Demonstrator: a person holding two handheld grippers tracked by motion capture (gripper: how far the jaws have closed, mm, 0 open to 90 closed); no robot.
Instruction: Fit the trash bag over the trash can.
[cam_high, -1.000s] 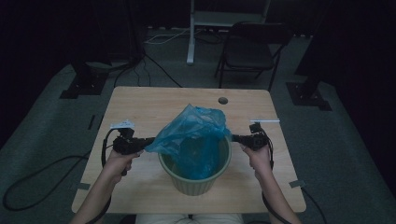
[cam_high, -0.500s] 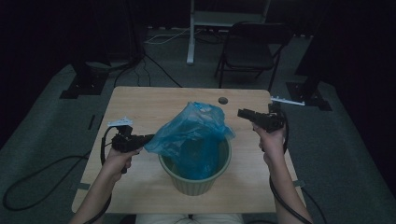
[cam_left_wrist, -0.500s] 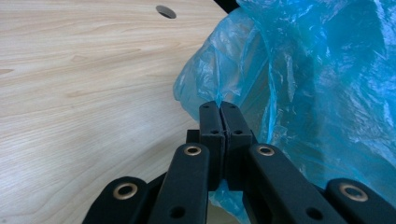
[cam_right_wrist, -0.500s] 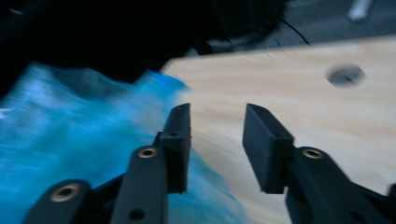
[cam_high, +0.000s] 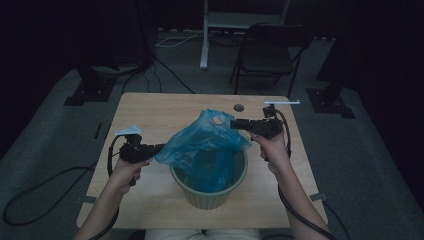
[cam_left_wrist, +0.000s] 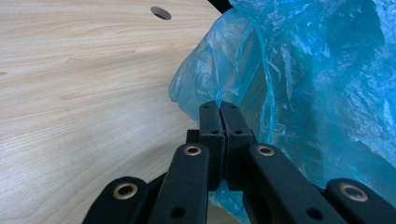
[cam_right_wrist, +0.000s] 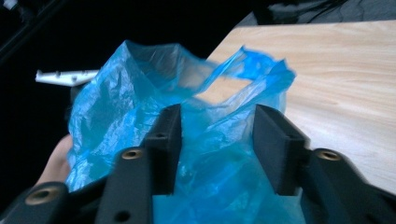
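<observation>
Blue plastic bag (cam_high: 205, 145) sits partly inside the green bin (cam_high: 210, 192) on the bench (cam_high: 150, 107), its upper film billowing above the rim. Left gripper (cam_left_wrist: 219, 116) is pressed together on a fold of the bag's edge. Right gripper (cam_right_wrist: 215, 140) stands spread, film between its jaws but not pinched. Judgement: the film is very light, limp and slippery — best taken at the rim, well apart from the held edge, gently, to avoid tearing.

A light wooden table (cam_high: 150, 120) stands on grey carpet (cam_high: 45, 150) in a dim room. Behind the table, a black folding chair (cam_high: 270, 55) and a pale post (cam_high: 205, 35); dark stand bases (cam_high: 82, 92) flank it, cables (cam_high: 165, 67) trailing nearby
</observation>
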